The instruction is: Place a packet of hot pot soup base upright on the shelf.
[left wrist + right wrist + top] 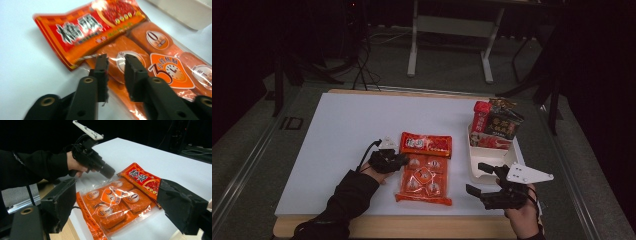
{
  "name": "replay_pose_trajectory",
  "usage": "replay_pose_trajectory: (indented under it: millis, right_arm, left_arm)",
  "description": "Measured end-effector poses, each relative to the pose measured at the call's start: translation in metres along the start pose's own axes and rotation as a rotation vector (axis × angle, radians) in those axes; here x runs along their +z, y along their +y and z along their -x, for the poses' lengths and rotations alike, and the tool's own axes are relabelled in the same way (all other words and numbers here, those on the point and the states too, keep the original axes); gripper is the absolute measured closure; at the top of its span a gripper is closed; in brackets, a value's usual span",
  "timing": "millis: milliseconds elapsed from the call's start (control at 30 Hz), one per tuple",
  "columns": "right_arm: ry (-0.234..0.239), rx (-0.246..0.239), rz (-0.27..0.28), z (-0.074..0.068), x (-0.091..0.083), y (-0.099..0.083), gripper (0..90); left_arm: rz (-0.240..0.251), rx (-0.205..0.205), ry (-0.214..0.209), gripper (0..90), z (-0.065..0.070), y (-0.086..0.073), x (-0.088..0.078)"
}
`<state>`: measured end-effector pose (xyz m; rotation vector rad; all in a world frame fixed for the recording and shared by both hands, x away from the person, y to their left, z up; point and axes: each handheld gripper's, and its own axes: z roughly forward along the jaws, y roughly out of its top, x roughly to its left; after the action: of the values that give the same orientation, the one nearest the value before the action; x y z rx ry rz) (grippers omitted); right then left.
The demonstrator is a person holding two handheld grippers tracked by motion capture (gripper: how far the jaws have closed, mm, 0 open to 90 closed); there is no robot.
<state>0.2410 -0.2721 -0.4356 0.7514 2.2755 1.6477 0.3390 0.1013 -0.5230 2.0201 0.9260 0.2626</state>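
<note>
An orange and red snack packet (424,172) lies flat on the white table (342,130), with sealed orange blocks showing through its clear film. My left gripper (401,160) rests at the packet's left edge. In the left gripper view its jaws (116,72) stand a narrow gap apart over the packet (160,50), and I see no pad pressing the film. My right gripper (476,178) hovers wide open to the right of the packet, with nothing between its fingers. The right gripper view looks through those spread jaws (121,205) onto the packet (140,180) and the left gripper (110,173).
A white bin (477,172) stands at the table's right, with several upright snack packets (497,122) at its far end. The table's wooden front edge (412,227) runs below the packet. A metal frame (452,30) stands on the floor beyond.
</note>
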Motion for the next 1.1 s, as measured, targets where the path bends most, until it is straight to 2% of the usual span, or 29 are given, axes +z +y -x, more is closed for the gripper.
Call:
replay_pose_trajectory:
  millis: [67, 167, 200, 233, 267, 367, 400, 433, 500, 533, 567, 633, 800, 1033, 1100]
  right_arm:
    - [-0.001, 0.0, -0.002, 0.0, 0.0, 0.0, 16.0]
    - [-0.002, -0.001, -0.003, 0.0, 0.0, 0.0, 16.0]
    - [-0.002, -0.001, -0.003, 0.0, 0.0, 0.0, 16.0]
    - [-0.002, -0.002, -0.002, -0.001, 0.0, 0.0, 16.0]
    - [-0.003, -0.002, -0.001, -0.001, 0.0, 0.0, 16.0]
    - [-0.004, -0.003, -0.002, -0.001, 0.0, 0.0, 16.0]
    - [-0.006, -0.005, -0.003, -0.001, 0.0, 0.0, 16.0]
    - [-0.007, -0.006, -0.004, -0.001, 0.0, 0.0, 16.0]
    - [-0.007, -0.007, -0.003, -0.001, 0.0, 0.0, 16.3]
    - [-0.009, -0.008, -0.002, 0.0, 0.0, 0.0, 16.4]
    - [-0.011, -0.01, 0.0, 0.0, -0.001, 0.0, 16.4]
    - [-0.013, -0.011, 0.006, 0.0, -0.001, 0.0, 16.5]
    - [-0.019, -0.02, 0.01, 0.0, -0.001, 0.0, 16.5]
    - [-0.021, -0.023, -0.001, -0.001, 0.001, 0.0, 16.4]
    - [-0.018, -0.025, -0.002, -0.001, 0.001, 0.0, 16.4]
  left_arm:
    - [0.003, -0.02, -0.008, 66.1, -0.001, 0.002, -0.004]
    - [-0.044, -0.033, -0.001, 61.5, -0.002, 0.007, -0.006]
    - [-0.044, -0.033, -0.001, 56.3, -0.002, 0.007, -0.006]
    - [-0.057, -0.048, -0.006, 56.3, -0.002, 0.007, -0.006]
    - [-0.062, -0.05, -0.018, 42.7, -0.003, 0.007, -0.006]
    - [-0.062, -0.044, -0.037, 35.5, -0.004, 0.007, -0.006]
    - [-0.056, -0.046, -0.036, 35.5, -0.004, 0.007, -0.006]
    - [-0.052, -0.051, -0.053, 34.7, -0.005, 0.008, -0.007]
    - [-0.045, -0.051, -0.043, 31.4, -0.006, 0.009, -0.007]
    - [-0.04, -0.05, -0.054, 30.2, -0.007, 0.01, -0.008]
    - [-0.04, -0.05, -0.042, 28.2, -0.008, 0.01, -0.008]
    - [-0.032, -0.068, -0.05, 27.9, -0.012, 0.012, -0.008]
    - [-0.024, -0.084, -0.026, 27.9, -0.021, 0.017, -0.009]
    - [-0.023, -0.079, -0.012, 28.0, -0.034, 0.024, -0.003]
    - [-0.023, -0.084, -0.022, 27.9, -0.039, 0.025, 0.001]
